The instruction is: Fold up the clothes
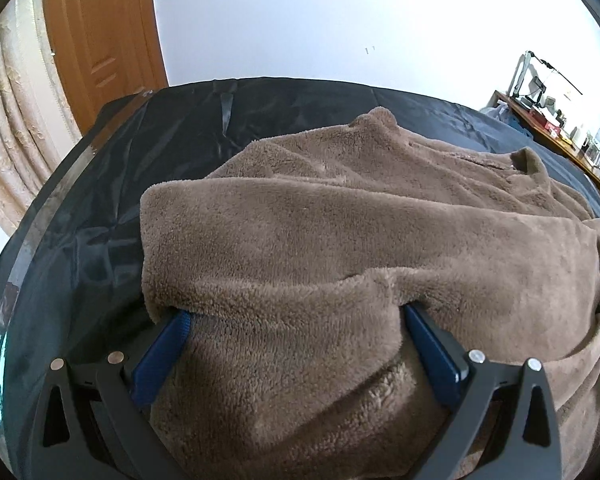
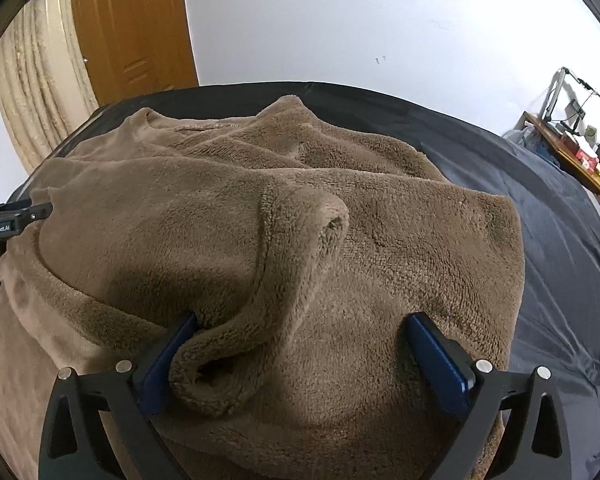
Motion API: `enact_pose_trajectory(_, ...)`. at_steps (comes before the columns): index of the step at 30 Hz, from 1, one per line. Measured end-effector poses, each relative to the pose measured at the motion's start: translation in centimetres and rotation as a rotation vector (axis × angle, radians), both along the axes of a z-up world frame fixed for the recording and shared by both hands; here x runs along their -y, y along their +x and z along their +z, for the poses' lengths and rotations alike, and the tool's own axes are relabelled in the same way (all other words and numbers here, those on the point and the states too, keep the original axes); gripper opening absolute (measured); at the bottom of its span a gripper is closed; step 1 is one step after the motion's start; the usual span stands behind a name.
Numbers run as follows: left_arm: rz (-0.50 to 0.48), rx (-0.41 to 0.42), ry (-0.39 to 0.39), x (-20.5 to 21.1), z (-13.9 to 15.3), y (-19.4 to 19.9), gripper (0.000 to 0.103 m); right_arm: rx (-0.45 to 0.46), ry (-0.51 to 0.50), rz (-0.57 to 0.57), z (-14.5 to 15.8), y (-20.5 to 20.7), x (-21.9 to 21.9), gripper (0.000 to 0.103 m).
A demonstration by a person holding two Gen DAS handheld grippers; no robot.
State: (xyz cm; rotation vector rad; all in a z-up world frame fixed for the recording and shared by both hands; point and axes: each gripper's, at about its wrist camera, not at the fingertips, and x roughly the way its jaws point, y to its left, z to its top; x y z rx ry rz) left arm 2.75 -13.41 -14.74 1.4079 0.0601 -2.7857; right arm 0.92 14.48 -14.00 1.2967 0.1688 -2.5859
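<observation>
The brown fleece garment (image 2: 300, 240) lies bunched on the dark blue sheet (image 2: 560, 280). Right gripper (image 2: 300, 344): jaws wide apart over a fold. Left gripper (image 1: 296, 324): jaws spread, fleece bulging between. Wooden door (image 2: 132, 28) and cluttered desk (image 2: 572, 152) stand behind.

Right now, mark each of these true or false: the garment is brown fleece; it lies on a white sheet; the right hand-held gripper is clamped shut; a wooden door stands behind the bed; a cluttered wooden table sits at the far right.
1. The garment is brown fleece. True.
2. It lies on a white sheet. False: the cover is dark.
3. The right hand-held gripper is clamped shut. False: its jaws stand wide, fleece bunched between them.
4. A wooden door stands behind the bed. True.
5. A cluttered wooden table sits at the far right. True.
</observation>
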Motion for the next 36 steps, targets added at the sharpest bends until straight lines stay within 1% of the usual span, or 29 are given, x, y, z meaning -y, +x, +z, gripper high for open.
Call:
enact_pose_trajectory(7, -0.009, 0.001, -0.006, 0.1, -0.1, 0.7, 0.103, -0.007, -0.007, 0.004, 0.1, 0.6, -0.3, 0.103)
enact_pose_trajectory(11, -0.023, 0.033, -0.007, 0.0, 0.3, 1.4, 0.103, -0.013, -0.024, 0.008, 0.6, 1.3, -0.7, 0.103)
enact_pose_trajectory(14, -0.062, 0.035, -0.039, -0.1, 0.8, 3.3, 0.103, -0.026, -0.015, 0.002, 1.4, 3.5, -1.2, 0.103)
enact_pose_trajectory(16, -0.076, 0.022, -0.07, -0.3, 1.1, 4.4, 0.103, -0.022, 0.009, 0.017, 1.2, 4.6, -1.5, 0.103)
enact_pose_trajectory(18, -0.081, 0.015, -0.091, -0.5, 1.1, 4.7, 0.103, -0.004, 0.017, 0.037, 0.4, 4.7, -1.7, 0.103)
enact_pose_trajectory(20, -0.075, 0.013, -0.097, -0.6, 0.9, 4.6, 0.103, 0.005, 0.019, 0.036, 0.4, 4.5, -1.7, 0.103)
enact_pose_trajectory(22, -0.062, 0.027, -0.084, -0.3, 1.0, 4.5, 0.103, 0.007, 0.043, 0.028, 0.5, 4.7, -1.5, 0.103)
enact_pose_trajectory(25, -0.038, 0.04, -0.07, 0.2, 1.4, 5.4, 0.103, -0.012, 0.076, 0.018, 1.0, 5.8, -1.4, 0.103)
enact_pose_trajectory(28, -0.028, 0.041, -0.063, 0.8, 1.7, 7.2, 0.103, -0.075, 0.088, 0.03, 2.1, 8.5, -1.7, 0.103)
enact_pose_trajectory(30, -0.027, 0.039, -0.04, 1.4, 1.8, 8.9, 0.103, -0.096, 0.039, 0.042, 2.8, 10.7, -2.5, 0.103)
enact_pose_trajectory(36, -0.031, 0.051, 0.069, 3.5, 1.4, 14.8, 0.103, -0.078, -0.204, 0.079, 3.2, 15.7, -5.1, 0.103)
